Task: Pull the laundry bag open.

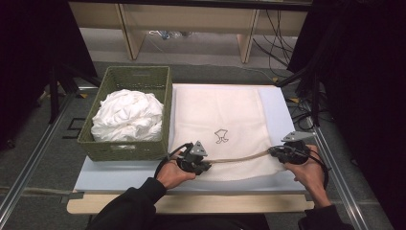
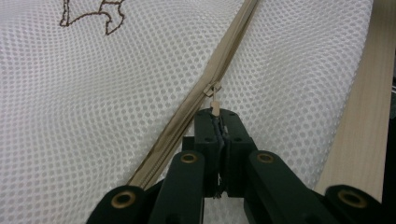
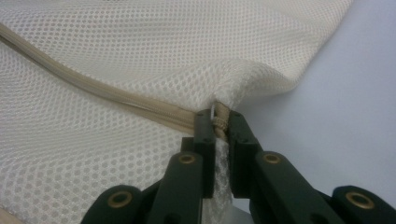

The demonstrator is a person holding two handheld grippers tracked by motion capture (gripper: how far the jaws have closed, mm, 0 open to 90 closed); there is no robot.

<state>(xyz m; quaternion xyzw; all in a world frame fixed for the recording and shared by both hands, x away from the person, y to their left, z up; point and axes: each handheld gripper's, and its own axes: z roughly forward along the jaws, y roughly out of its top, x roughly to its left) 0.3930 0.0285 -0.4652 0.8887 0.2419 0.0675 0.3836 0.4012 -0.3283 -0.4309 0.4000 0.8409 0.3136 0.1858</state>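
From above, the mesh laundry bag (image 1: 218,129) lies flat right of the basket (image 1: 136,76). Your left gripper (image 2: 217,122) is clamped on the zipper pull (image 2: 215,100): draw it straight along the track. Your right gripper (image 3: 218,123) pinches the bag's zipper end (image 3: 219,120); keep it taut

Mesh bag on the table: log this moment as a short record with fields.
bag: cream mesh bag lying flat on the table, small stitched motif on top
zipper: tan zipper running along the near edge between both grippers
left gripper: shut on the zipper pull
right gripper: shut on the bag's zipper end
basket: green basket left of the bag, holding white laundry
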